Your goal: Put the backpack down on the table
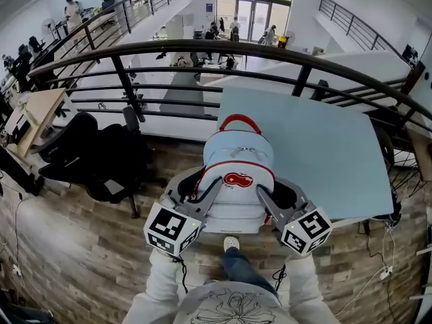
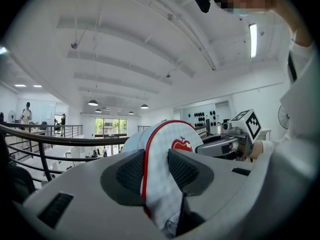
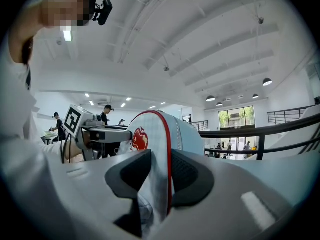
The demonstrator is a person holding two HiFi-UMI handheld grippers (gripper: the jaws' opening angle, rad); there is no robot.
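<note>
A pale blue backpack (image 1: pixel 237 175) with red trim, a red top handle and a red apple badge hangs in the air between my two grippers, at the near left edge of the light blue table (image 1: pixel 317 154). My left gripper (image 1: pixel 202 193) is shut on the backpack's left side; in the left gripper view its pads (image 2: pixel 134 173) pinch the red-edged fabric (image 2: pixel 160 159). My right gripper (image 1: pixel 264 198) is shut on the right side, and in the right gripper view the fabric (image 3: pixel 155 149) sits squeezed between its pads (image 3: pixel 184 173).
A black curved railing (image 1: pixel 202 47) runs behind the table, with a drop to a lower floor beyond. A black office chair (image 1: pixel 101 160) stands to the left on the wooden floor. My own legs and a white shoe (image 1: pixel 231 243) are below the backpack.
</note>
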